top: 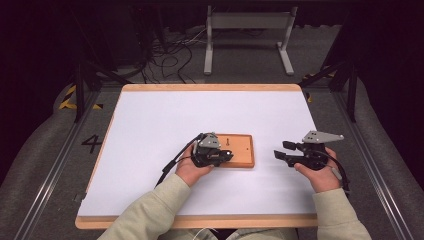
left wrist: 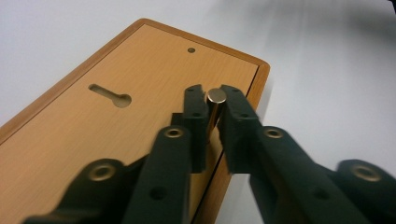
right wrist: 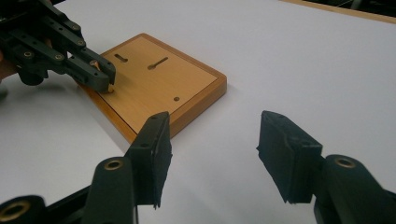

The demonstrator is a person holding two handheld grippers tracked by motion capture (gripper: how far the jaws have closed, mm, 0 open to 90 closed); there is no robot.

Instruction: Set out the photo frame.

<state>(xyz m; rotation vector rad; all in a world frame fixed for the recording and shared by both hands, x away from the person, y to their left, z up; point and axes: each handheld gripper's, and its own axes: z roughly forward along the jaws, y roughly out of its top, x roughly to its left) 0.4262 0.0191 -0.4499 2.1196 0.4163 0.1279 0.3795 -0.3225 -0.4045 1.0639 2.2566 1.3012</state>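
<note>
- High view: my left gripper (top: 226, 155) sits over the left edge of the board (top: 242, 150), jaws nearly together. My right gripper (top: 281, 151) hovers just right of the board with its jaws apart and empty. The board lies flat on the white table (top: 150, 125), near the middle.
- Left gripper view: my jaws are pinched tight on a small metal pin (left wrist: 215, 97), upright at the board's (left wrist: 140, 93) edge. Board is orange wood with a keyhole slot (left wrist: 111, 95) and a small hole (left wrist: 191, 50).
- Right gripper view: my jaws stand about half open, nothing between them, only table. Board (right wrist: 159, 88) beyond them, left gripper (right wrist: 105, 74) clamped at its far corner.
</note>
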